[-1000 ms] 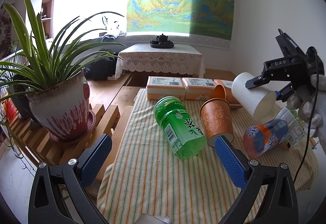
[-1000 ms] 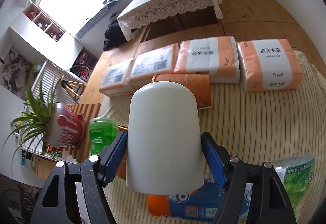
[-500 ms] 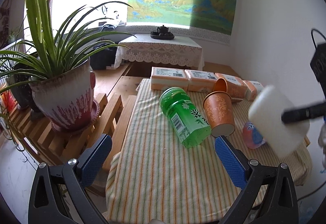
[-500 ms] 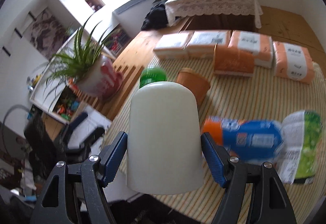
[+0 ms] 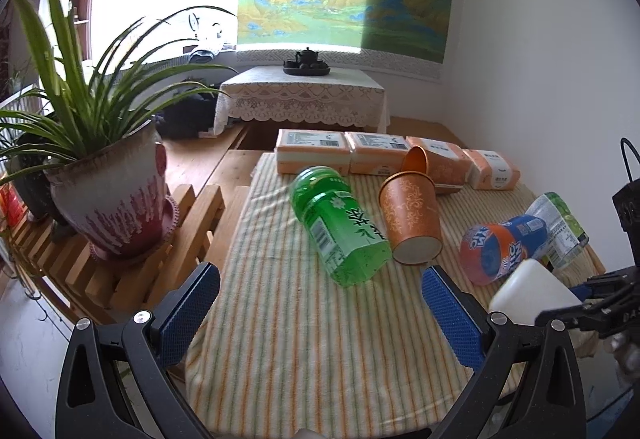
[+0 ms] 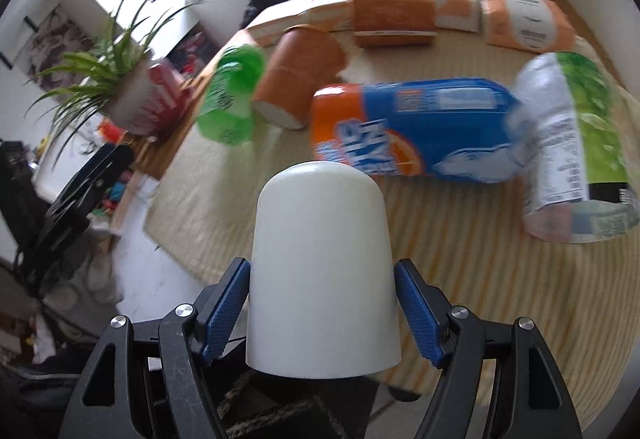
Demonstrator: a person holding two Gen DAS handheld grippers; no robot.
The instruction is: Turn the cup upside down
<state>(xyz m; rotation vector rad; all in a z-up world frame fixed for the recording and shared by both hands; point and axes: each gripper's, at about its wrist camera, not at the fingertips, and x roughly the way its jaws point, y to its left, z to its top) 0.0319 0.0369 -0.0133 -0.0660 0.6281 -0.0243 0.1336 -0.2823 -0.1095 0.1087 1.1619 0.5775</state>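
Note:
My right gripper [image 6: 322, 311] is shut on a white cup [image 6: 322, 267]; its closed base points away from the camera toward the striped tablecloth [image 6: 460, 259]. In the left wrist view the white cup [image 5: 528, 295] is low at the table's right front edge, held by the right gripper [image 5: 588, 303]. My left gripper [image 5: 320, 311] is open and empty above the front of the tablecloth [image 5: 300, 339].
On the cloth lie a green bottle [image 5: 340, 227], two orange paper cups [image 5: 412, 219], an orange-blue bottle [image 5: 500, 243] and a green-labelled bottle [image 5: 560, 223]. Tissue packs [image 5: 376, 157] line the back edge. A potted plant [image 5: 108, 183] stands on a wooden rack at left.
My right gripper has carried the white cup down from above the table's right side to low over the front right of the cloth, turning it as it went. The left gripper stays open.

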